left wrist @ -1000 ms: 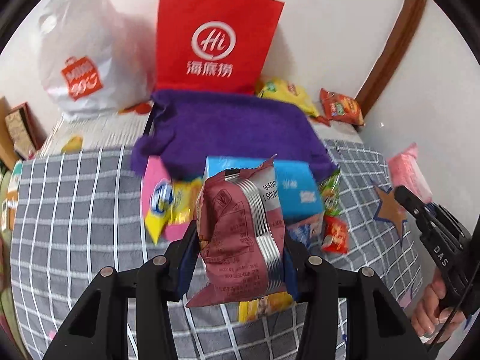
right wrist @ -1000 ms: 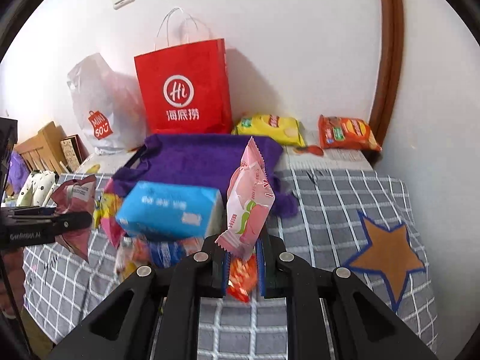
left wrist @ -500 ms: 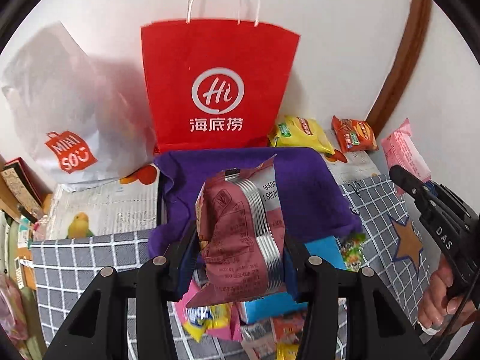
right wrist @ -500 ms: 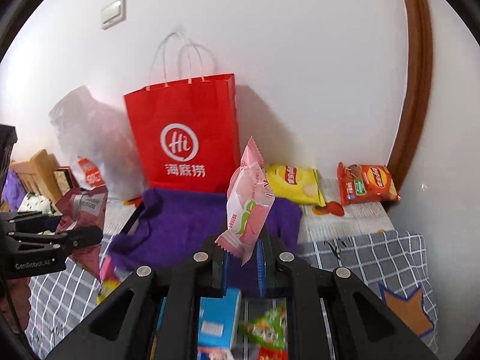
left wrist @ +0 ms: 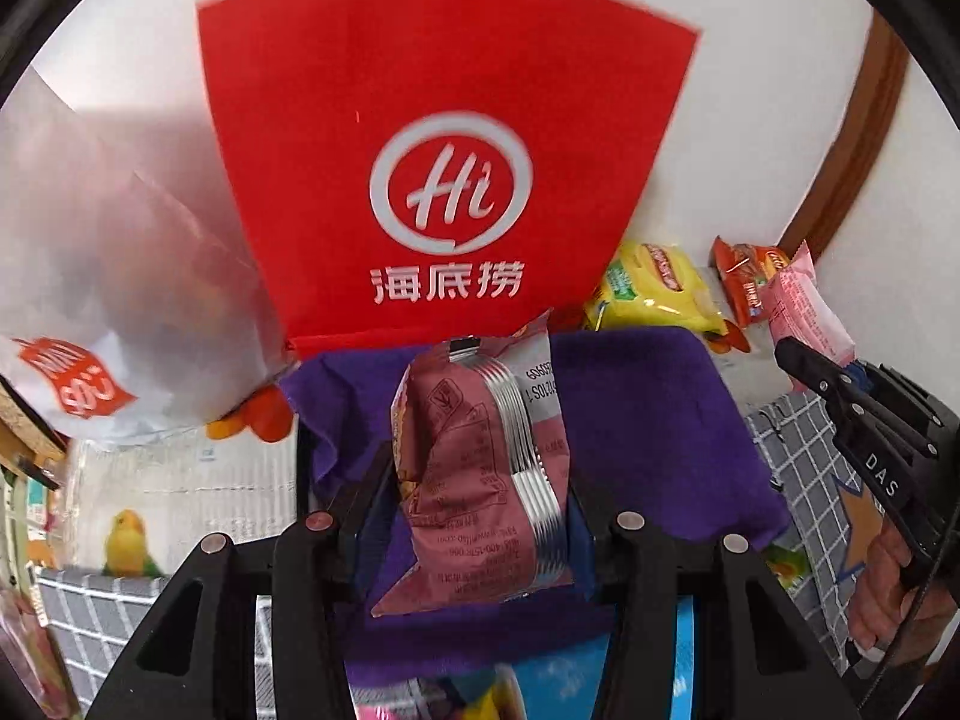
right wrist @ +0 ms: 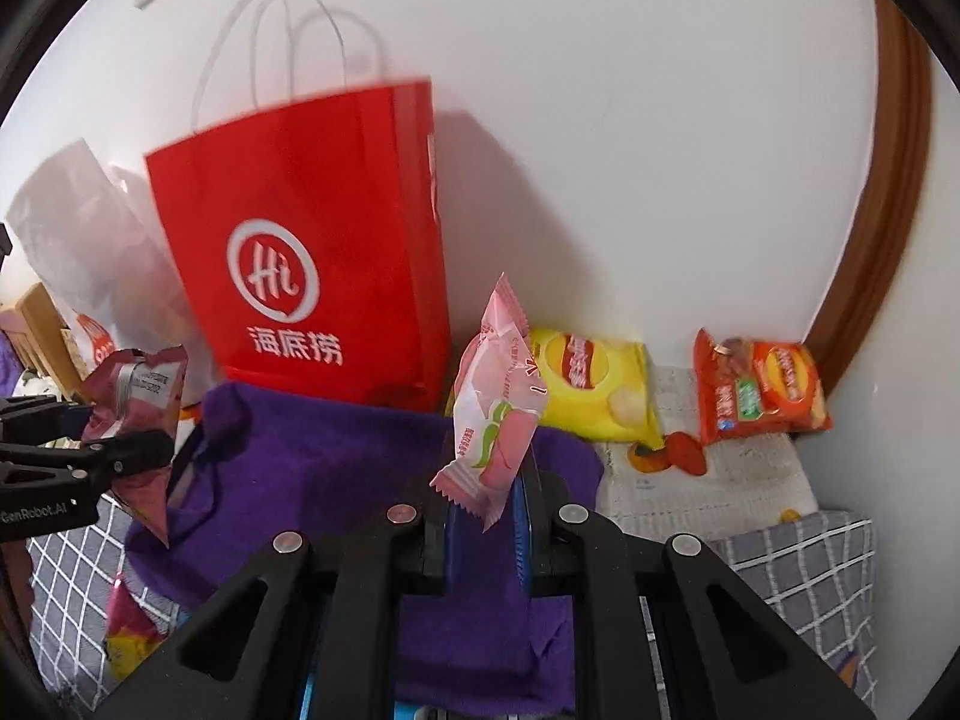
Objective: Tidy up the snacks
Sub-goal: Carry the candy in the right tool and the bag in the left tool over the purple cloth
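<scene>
My left gripper (left wrist: 480, 498) pinches a crinkled maroon foil snack packet (left wrist: 480, 480) upright between its pads, held above the purple fleece cloth (left wrist: 648, 432) that covers the back of the bed. My right gripper (right wrist: 485, 531) is clamped on the lower corner of a pink plastic-wrapped sweet (right wrist: 495, 414), above the same cloth. Behind the cloth a red paper carrier bag with white handles (right wrist: 318, 264) stands against the wall, a white plastic shopping bag (left wrist: 108, 276) at its left. At the back right corner lie a yellow crisp bag (right wrist: 591, 384) and an orange crisp bag (right wrist: 762, 393).
</scene>
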`<state>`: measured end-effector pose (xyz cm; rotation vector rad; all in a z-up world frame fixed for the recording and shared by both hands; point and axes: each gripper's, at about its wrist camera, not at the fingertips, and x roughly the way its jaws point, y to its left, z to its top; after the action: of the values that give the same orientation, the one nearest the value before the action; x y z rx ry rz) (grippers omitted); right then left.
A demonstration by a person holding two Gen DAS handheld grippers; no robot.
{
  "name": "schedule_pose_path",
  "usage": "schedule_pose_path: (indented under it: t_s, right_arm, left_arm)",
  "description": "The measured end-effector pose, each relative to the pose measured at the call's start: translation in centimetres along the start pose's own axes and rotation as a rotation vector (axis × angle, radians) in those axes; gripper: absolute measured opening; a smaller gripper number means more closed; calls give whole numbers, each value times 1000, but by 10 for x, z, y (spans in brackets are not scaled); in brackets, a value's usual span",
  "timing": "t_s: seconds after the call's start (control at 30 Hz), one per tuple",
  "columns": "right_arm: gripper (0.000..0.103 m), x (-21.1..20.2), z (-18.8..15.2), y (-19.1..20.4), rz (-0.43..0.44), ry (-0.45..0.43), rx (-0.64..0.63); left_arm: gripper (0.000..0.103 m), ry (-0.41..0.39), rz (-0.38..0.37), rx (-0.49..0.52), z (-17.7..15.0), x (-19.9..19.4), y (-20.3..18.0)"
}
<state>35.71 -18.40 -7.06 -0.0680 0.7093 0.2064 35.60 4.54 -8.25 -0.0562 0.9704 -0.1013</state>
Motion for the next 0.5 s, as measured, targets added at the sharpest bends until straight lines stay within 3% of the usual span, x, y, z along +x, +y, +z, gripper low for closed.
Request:
schedule_pose_path:
  t_s: [0.2, 0.5]
  right_arm:
    - [14, 36, -7, 4, 17, 66, -24]
    - [14, 75, -24, 8, -11, 162, -76]
  left_arm:
    - [46, 77, 11, -9, -4, 43, 15]
    - [46, 121, 39, -28, -11, 64, 25]
